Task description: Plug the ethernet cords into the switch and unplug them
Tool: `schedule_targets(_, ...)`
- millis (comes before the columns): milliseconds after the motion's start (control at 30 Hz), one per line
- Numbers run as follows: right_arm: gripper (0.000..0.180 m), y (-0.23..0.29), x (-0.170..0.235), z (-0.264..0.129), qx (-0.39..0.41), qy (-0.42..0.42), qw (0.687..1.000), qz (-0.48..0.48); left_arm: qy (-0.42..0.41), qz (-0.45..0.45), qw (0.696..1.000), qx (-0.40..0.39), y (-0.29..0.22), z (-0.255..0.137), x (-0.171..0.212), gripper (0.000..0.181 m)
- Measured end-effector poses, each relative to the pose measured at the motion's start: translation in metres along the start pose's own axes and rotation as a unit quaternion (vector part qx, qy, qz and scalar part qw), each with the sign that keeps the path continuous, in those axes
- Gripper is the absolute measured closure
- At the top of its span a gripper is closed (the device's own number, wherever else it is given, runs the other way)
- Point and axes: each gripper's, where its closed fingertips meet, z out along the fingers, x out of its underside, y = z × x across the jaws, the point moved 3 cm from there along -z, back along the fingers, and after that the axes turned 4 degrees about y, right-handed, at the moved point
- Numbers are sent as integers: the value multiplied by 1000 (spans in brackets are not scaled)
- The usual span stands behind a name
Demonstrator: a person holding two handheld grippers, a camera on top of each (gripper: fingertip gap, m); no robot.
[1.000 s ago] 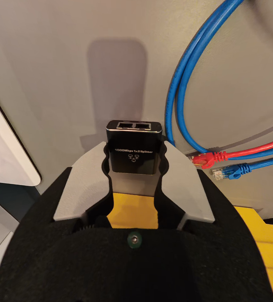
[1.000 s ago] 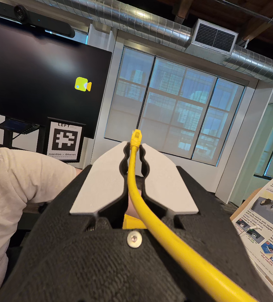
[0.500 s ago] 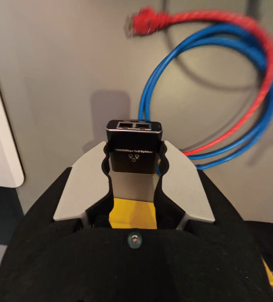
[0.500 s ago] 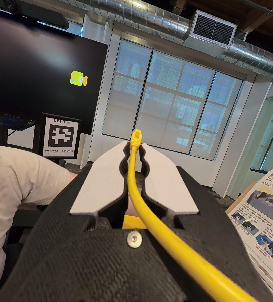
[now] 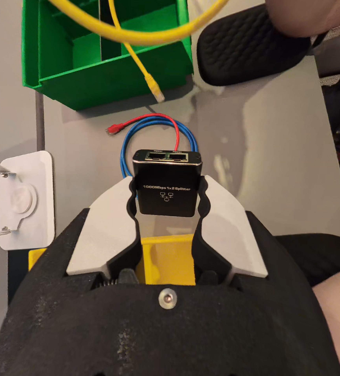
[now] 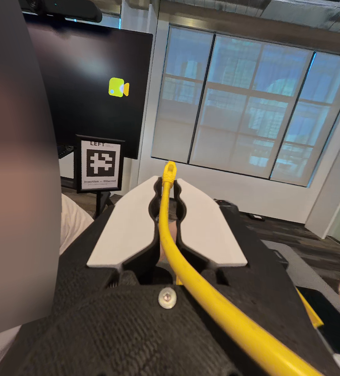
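Since a second ago, left wrist view swung off the bare grey wall-like surface and down onto a glossy grey table (image 5: 266, 162), now with a green divided plastic bin (image 5: 104, 81) at upper left and a white flat plate (image 5: 25, 201) at left edge. Red cord (image 5: 114, 128) and blue cord (image 5: 124, 150), earlier at right of frame, now looped at centre just beyond the switch. Left gripper (image 5: 166, 183) unchanged: clenched on the switch (image 5: 166, 183), a smooth black rectangular box with two empty ports facing away. Yellow cord (image 5: 153, 85) newly arching across the top, its free plug dangling over the bin's front wall.

Right wrist view tilted slightly; matte white fingers (image 6: 128, 221) with wavy black pads as before. Right gripper (image 6: 168, 181) clamped on the yellow cord (image 6: 165, 213) just behind its ribbed boot, plug poking past the tips at frame centre.
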Motion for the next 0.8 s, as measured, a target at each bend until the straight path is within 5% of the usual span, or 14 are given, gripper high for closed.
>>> schedule_targets(133, 168, 1, 21, 25, 12, 27, 1000, -4, -43, 7, 999, 10, -7, -19, 3, 122)
schedule_targets(367, 167, -39, 83, 22, 70, 210, 975, -12, -83, 23, 996, -3, -18, -49, 6, 122)
schedule_targets(600, 168, -55, 120, 9, 97, 338, 936, -33, -30, 19, 999, -41, -21, -52, 12, 122)
schedule_targets(800, 168, -57, 134, 8, 83, 361, 928, -46, -5, 13, 999, -35, -20, -45, 13, 122)
